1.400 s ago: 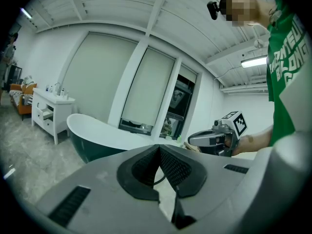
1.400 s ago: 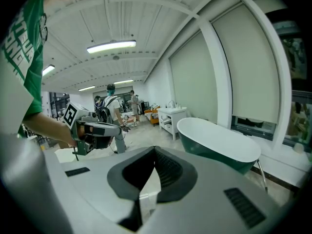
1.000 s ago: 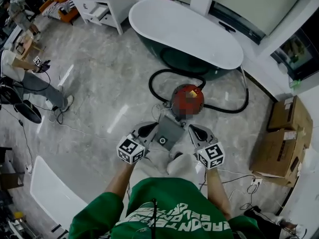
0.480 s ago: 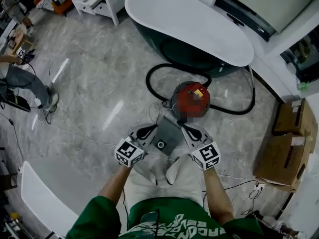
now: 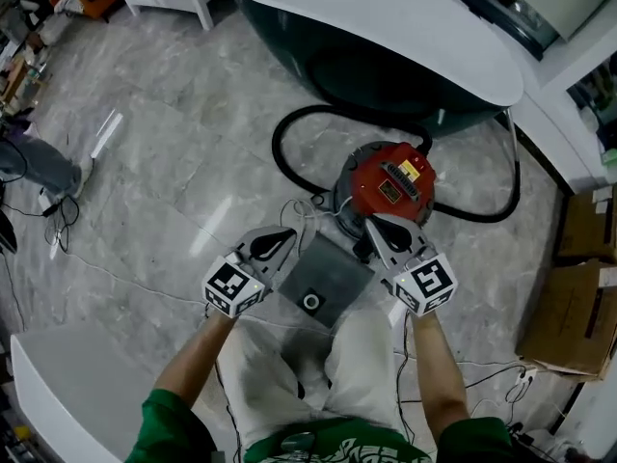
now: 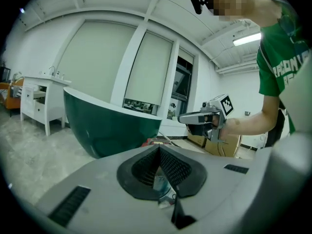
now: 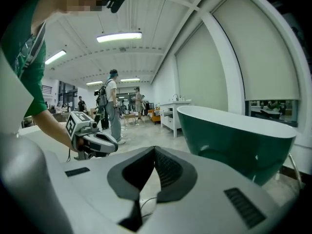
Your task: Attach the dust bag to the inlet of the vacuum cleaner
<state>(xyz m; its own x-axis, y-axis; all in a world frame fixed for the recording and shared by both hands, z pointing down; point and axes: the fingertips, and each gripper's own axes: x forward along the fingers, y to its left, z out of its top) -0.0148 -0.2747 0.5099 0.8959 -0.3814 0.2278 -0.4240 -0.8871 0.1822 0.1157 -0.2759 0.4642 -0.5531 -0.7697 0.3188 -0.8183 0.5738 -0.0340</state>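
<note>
A flat grey dust bag (image 5: 326, 268) with a round collar hole (image 5: 310, 302) lies on the marble floor just in front of the red vacuum cleaner (image 5: 390, 183). My left gripper (image 5: 281, 241) hangs over the bag's left edge, and my right gripper (image 5: 378, 230) is over its right edge, beside the vacuum. Both are shut: the pads meet in the left gripper view (image 6: 159, 150) and in the right gripper view (image 7: 155, 150), with only floor showing beyond them. Each gripper faces the other (image 6: 181, 118) (image 7: 115, 147). I cannot tell whether either one touches the bag.
A black hose (image 5: 289, 152) loops from the vacuum toward the green bathtub (image 5: 386, 27) behind it. Thin white cables (image 5: 307, 210) trail beside the bag. Cardboard boxes (image 5: 578, 287) stand at the right. My knees (image 5: 362, 355) are just behind the bag. People (image 7: 113, 106) stand far off.
Both grippers have dropped toward the floor and my head has come down with them, so the vacuum and the bag look bigger. The jaws stayed shut and the bag has not moved.
</note>
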